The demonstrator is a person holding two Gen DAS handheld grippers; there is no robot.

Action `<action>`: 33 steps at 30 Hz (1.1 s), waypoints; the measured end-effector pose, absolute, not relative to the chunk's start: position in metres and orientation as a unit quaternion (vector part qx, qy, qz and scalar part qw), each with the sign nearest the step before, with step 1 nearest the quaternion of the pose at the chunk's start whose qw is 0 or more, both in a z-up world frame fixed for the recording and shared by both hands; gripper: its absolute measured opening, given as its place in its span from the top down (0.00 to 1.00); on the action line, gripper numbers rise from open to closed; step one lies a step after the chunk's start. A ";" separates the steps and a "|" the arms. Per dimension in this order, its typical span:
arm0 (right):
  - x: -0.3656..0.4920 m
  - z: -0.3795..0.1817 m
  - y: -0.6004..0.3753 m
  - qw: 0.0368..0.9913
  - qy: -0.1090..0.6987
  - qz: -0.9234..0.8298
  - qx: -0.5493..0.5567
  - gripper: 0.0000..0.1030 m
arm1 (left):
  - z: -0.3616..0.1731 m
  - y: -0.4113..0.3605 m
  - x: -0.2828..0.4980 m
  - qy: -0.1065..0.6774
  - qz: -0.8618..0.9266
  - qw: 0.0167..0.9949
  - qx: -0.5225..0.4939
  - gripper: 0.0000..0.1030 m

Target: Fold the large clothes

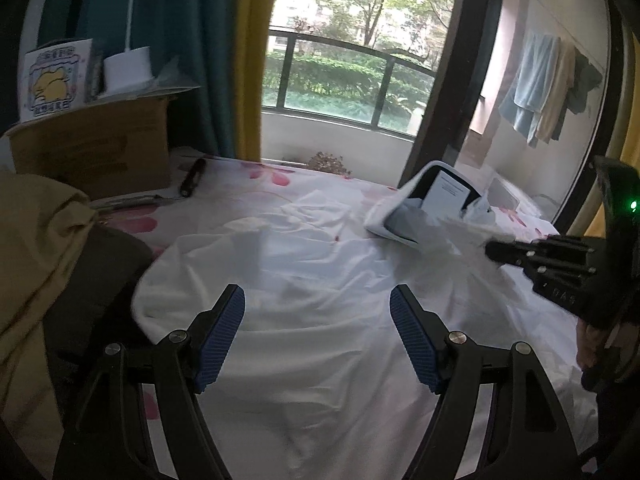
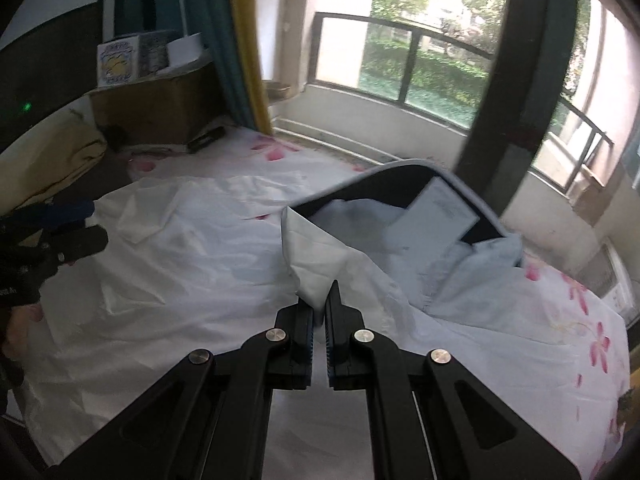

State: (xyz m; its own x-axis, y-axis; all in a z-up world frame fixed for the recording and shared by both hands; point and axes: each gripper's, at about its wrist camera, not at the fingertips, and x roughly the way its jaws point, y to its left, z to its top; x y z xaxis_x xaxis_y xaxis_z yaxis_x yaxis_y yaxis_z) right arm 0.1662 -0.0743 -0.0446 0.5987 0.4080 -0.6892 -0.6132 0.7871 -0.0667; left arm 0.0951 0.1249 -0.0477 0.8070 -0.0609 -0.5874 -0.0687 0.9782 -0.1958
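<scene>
A large white garment [image 1: 304, 280] lies spread and wrinkled on the floral bed sheet [image 1: 272, 178]. My left gripper [image 1: 318, 300] is open and empty, held just above the garment's middle. My right gripper [image 2: 319, 300] is shut on a raised fold of the white garment [image 2: 316, 256] and lifts that edge off the bed. In the left wrist view the right gripper [image 1: 494, 250] enters from the right with white cloth at its tip. In the right wrist view the left gripper [image 2: 90, 224] shows at the left edge.
A white and black bag [image 2: 404, 184] with a paper card and pale blue cloth lies at the garment's far right. A cardboard box [image 1: 92, 144] and a black object [image 1: 192, 176] sit at the far left. A tan and dark pile [image 1: 44, 248] lies at the left. Windows stand behind.
</scene>
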 end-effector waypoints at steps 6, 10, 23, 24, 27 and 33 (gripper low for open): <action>0.170 -0.068 -0.043 0.866 0.369 0.303 -0.151 0.96 | -0.052 0.150 0.095 0.316 0.009 0.942 -0.108 0.24; 0.175 -0.088 -0.030 0.852 0.401 0.305 -0.142 0.96 | -0.056 0.163 0.106 0.329 0.004 0.939 -0.101 0.24; 0.190 -0.077 -0.052 0.864 0.410 0.276 -0.099 0.42 | -0.055 0.189 0.184 0.356 -0.018 0.933 -0.060 0.33; 0.191 -0.075 -0.057 0.867 0.407 0.271 -0.096 0.42 | -0.057 0.191 0.190 0.357 -0.018 0.932 -0.059 0.33; 0.197 -0.070 -0.073 0.875 0.402 0.256 -0.087 0.42 | -0.070 0.201 0.215 0.384 -0.008 0.921 -0.066 0.36; 0.212 -0.070 -0.105 0.886 0.404 0.219 -0.062 0.42 | -0.084 0.206 0.251 0.415 -0.023 0.907 -0.061 0.41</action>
State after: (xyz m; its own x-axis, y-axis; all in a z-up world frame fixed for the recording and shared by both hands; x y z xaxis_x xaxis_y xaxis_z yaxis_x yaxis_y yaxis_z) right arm 0.2118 -0.1050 -0.0699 0.5774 0.3390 -0.7428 -0.4384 0.8962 0.0682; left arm 0.2508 0.2055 -0.0842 0.6537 -0.0915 -0.7512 -0.0092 0.9916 -0.1288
